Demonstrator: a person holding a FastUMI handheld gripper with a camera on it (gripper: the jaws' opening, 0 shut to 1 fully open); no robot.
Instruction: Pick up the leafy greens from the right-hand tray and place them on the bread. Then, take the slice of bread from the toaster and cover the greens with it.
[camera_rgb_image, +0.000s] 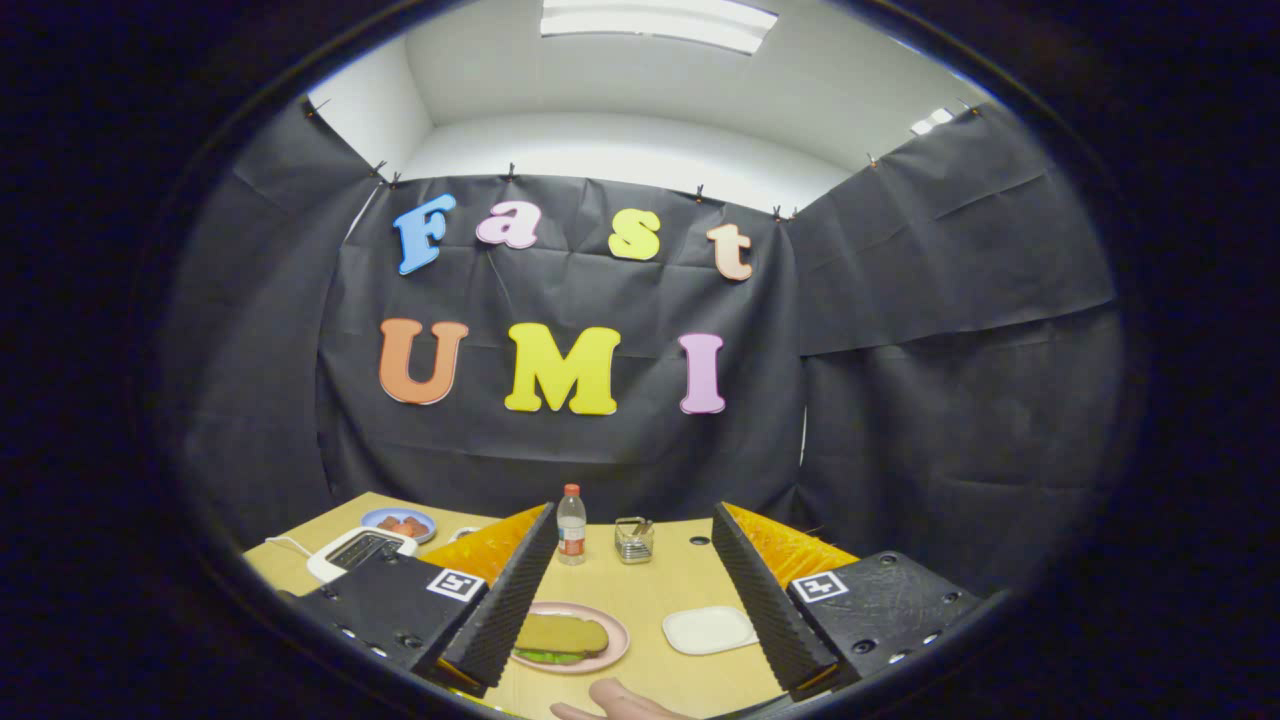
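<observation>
Bread (561, 632) covers greens (548, 656) on plate (615, 652), between open claw (630, 600) fingers.

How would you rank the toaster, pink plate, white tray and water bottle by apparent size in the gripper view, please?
1. Pink plate
2. Toaster and white tray: look alike, and the toaster is partly hidden
3. Water bottle

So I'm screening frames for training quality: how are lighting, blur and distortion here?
Gripper view: lighting is even, from ceiling panels, with mild glare on the tabletop; strong fisheye bending curves the table edge; the open gripper is sharp, and so is the sandwich on its pink plate between its fingers; the water bottle beyond reads clearly; no motion blur.
</observation>
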